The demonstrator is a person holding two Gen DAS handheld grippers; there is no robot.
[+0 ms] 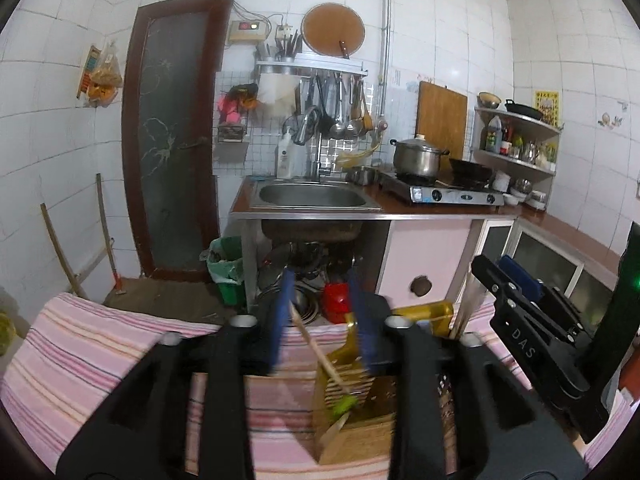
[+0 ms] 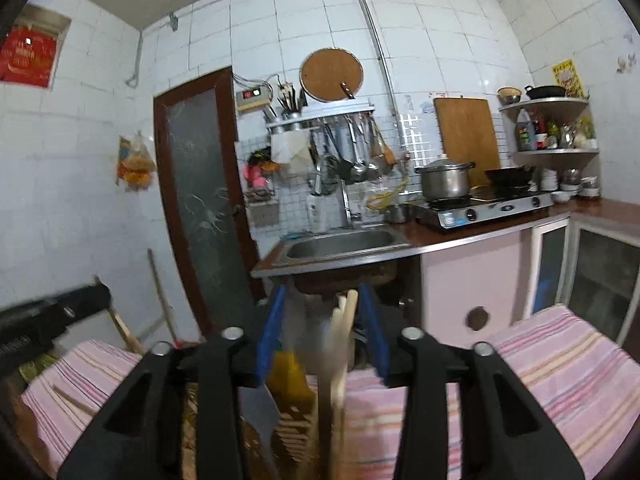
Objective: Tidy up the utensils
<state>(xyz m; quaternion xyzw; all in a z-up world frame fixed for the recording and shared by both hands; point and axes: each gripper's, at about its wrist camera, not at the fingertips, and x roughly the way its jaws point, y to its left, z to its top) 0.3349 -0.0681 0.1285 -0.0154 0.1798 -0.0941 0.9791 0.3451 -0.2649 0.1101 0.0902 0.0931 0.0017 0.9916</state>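
My left hand-held gripper [image 1: 320, 312] and right hand-held gripper [image 2: 322, 336], both part open and gripping nothing, flank a spoon [image 1: 320, 354] and chopsticks [image 2: 340, 344] standing in the holder [image 1: 352, 424] on the tabletop [image 1: 100, 352], so I judge sorting mostly done.

Slatted wooden holder [image 1: 352, 436]; striped woven cloth [image 1: 92, 356]; shiny metal sink [image 1: 312, 196].

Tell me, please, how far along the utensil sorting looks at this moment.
Well along, it seems: a wooden utensil and chopsticks already stand in the wooden holder. The left gripper and right gripper are open, gripping nothing. No loose utensils show on the striped cloth.
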